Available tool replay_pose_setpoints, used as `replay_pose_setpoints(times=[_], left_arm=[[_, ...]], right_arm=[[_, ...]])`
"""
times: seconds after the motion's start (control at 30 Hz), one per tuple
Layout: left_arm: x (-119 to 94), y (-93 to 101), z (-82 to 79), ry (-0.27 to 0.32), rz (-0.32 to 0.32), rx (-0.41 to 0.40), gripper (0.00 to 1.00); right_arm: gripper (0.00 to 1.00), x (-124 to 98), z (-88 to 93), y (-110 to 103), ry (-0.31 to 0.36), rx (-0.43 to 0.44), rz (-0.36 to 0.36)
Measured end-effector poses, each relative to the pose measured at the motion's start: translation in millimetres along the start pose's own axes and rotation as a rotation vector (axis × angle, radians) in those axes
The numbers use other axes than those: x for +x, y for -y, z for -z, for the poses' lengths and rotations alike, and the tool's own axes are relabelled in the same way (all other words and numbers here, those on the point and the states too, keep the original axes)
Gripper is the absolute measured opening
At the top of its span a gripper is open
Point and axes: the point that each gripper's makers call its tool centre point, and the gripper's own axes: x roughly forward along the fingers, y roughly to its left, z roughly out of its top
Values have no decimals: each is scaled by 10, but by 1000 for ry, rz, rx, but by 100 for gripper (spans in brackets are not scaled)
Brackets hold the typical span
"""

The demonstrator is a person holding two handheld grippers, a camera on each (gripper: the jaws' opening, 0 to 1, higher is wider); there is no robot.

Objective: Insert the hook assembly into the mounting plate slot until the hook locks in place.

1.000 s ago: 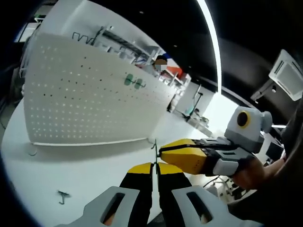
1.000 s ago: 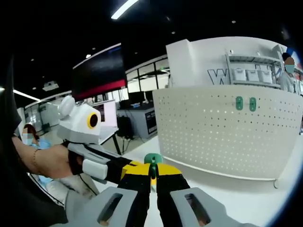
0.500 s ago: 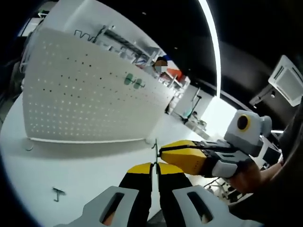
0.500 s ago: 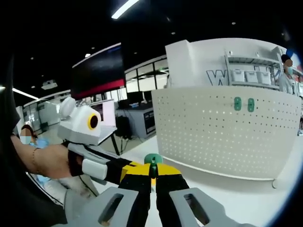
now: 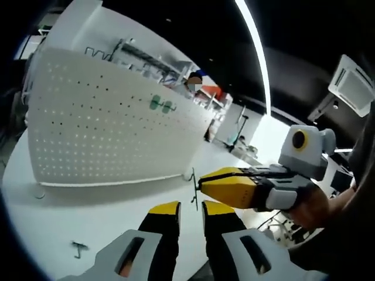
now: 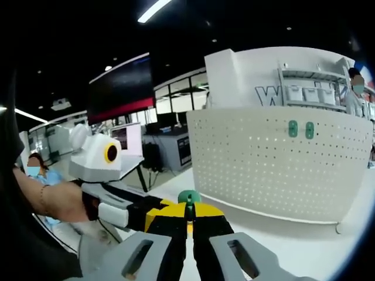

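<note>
Now the right gripper (image 6: 188,218) pinches the thin hook (image 5: 194,190) with its green end, the left gripper (image 5: 190,212) is open beside it, and it could slip and drop before reaching the white holey board (image 6: 275,164).

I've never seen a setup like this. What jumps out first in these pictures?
The big white perforated board standing on the white table, with two small green pieces mounted near its top. In front of it, two yellow-tipped grippers meet: the right gripper is shut on a thin wire hook, while the left gripper stands open just below it. Another small hook lies on the table.
</note>
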Motion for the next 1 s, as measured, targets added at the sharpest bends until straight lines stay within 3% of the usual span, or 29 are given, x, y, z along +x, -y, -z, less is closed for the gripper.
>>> replay_pose_setpoints(times=[0.13,0.3,0.4,0.53,0.77,1.0], left_arm=[[-6,61,-2,-5,28,-4,18],[15,92,37,-18,49,43,29],[15,158,5,14,83,17,40],[22,193,-18,26,83,36,54],[6,202,-22,27,74,49,65],[-26,177,-26,30,57,50,68]], right_arm=[[0,-16,-6,50,2,1,9],[0,-28,-29,114,10,4,23],[0,-33,-32,146,11,2,30],[0,-44,-35,178,12,-2,39],[0,-56,-41,247,15,-1,53],[0,-57,-59,350,24,7,71]])
